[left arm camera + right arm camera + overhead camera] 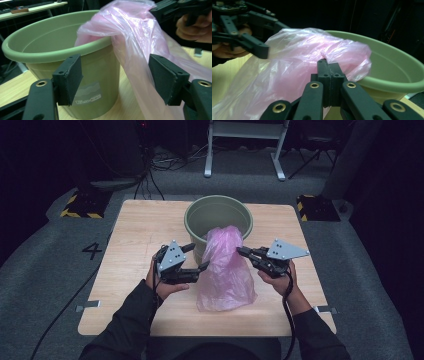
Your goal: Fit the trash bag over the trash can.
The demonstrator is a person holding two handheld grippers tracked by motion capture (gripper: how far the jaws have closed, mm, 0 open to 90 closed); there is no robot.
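Note:
A green plastic bucket [218,200] stands upright at the middle back of the wooden table [135,230]. A thin pink plastic bag [225,270] hangs over its near rim, one end inside and the rest spread on the table in front. My right gripper [241,251] is shut on a fold of the bag [312,57] near the rim, at the bag's right side. My left gripper [199,256] stands open just left of the bag, its pads [70,77] apart, facing the bucket [50,40] and the bag's edge [135,50] without pressing either.
Grey carpet surrounds the table, with a taped number at the left. Cables trail from behind the table and along the left side. A white frame on legs [245,145] stands behind, and yellow-black striped blocks [80,207] sit by both back corners.

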